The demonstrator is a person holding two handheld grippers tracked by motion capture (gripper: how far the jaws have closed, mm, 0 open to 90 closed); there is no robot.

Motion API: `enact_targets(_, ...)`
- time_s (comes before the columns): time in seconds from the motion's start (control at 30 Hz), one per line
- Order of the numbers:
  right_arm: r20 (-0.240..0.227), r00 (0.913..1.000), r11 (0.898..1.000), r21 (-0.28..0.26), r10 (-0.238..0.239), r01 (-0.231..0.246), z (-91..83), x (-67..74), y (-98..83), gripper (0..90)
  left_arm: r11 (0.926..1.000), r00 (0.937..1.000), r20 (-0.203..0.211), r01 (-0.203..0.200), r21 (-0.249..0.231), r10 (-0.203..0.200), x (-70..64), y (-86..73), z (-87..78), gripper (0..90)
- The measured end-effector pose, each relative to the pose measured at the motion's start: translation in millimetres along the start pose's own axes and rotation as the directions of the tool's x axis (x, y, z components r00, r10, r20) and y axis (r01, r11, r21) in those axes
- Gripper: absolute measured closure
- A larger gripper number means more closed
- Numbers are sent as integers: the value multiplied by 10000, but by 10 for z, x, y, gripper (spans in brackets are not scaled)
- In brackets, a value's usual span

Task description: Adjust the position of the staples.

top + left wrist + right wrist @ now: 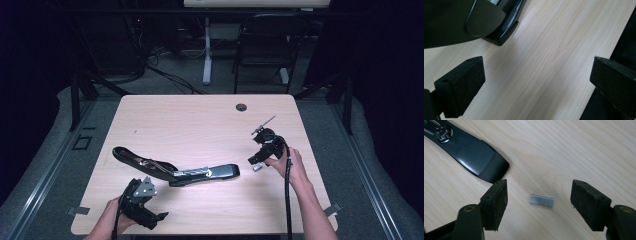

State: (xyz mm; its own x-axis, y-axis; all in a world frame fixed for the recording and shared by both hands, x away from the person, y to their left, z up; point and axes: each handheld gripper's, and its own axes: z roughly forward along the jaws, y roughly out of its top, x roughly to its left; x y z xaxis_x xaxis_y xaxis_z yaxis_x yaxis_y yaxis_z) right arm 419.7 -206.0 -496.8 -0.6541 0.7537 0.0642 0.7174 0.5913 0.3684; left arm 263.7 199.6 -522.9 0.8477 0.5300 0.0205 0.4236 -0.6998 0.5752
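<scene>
High view: a black stapler (175,170) lies swung open on the wooden table (200,120), its long top arm stretched toward the left and its base pointing right, metal showing at the hinge in the middle. The left gripper (150,212) is held low near the table's front edge, just in front of the stapler and apart from it. The right gripper (258,161) is over the right part of the table, tipped down, well to the right of the stapler's base end, with a small silvery piece at its tip

Right gripper view: a short strip of staples (541,200) lies flat on the table between the two fingers (497,203), touched by neither; the fingers stand partly open, with a gap on each side of the strip. The rounded black end of the stapler (474,157) lies up and to the left, apart from the strip

Left gripper view: the fingers (466,85) are spread wide over bare wood with nothing between them; the stapler (504,25) lies at the upper left, beyond the left finger
</scene>
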Motion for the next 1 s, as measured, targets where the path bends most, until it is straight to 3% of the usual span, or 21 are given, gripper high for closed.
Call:
enact_targets(0.17, 203, 9998, 9992, 392, 19, -27, 45, -9, 23, 373, 9999, 9999, 127, 6, 117, -8, -2, 2, 23, 0)
enact_targets(0.23, 196, 9994, 9989, 367, 296, -303, 67, -10, 19, 407, 9999, 9999, 129, -31, 151, 29, -5, 5, 28, 0)
enact_targets(0.27, 147, 9974, 9975, -1, 710, -710, 103, 4, 3, 406, 9999, 9999, 169, -10, 159, 7, -8, 5, 32, 0)
enact_targets(0.3, 171, 9985, 9980, 350, 514, -520, 96, -19, 12, 407, 9998, 9998, 175, -25, 173, 22, -10, 5, 37, 0)
enact_targets(0.5, 480, 9933, 9922, 623, 1047, -1076, 251, 3, 5, 385, 9998, 9998, 176, -42, 201, 39, -9, 10, 37, 0)
enact_targets(0.7, 1148, 9862, 9874, 908, 1190, -1297, 340, 29, 24, 406, 9997, 9997, 224, -58, 217, 53, -8, 14, 45, 0)
enact_targets(0.77, 1329, 9865, 9841, 1366, 952, -1134, 332, 16, 43, 415, 9997, 9997, 236, -91, 221, 86, -12, 16, 46, 0)
enact_targets(0.83, 1448, 9818, 9851, 1022, 1229, -1383, 382, 45, 31, 419, 9997, 9997, 240, -114, 228, 108, -16, 19, 50, 0)
enact_targets(0.87, 1494, 9829, 9836, 1282, 1077, -1273, 373, 42, 42, 423, 9996, 9996, 237, -123, 244, 117, -17, 20, 53, 0)
enact_targets(0.9, 1608, 9789, 9842, 1030, 1265, -1441, 398, 50, 32, 424, 9996, 9996, 248, -128, 251, 122, -17, 21, 55, 0)
enact_targets(0.93, 1586, 9810, 9829, 1282, 1116, -1325, 392, 36, 41, 427, 9995, 9996, 241, -137, 272, 131, -19, 21, 56, 0)
enact_targets(1.0, 1705, 9785, 9819, 1285, 1163, -1391, 426, 26, 31, 432, 9996, 9996, 238, -150, 258, 144, -20, 23, 55, 0)
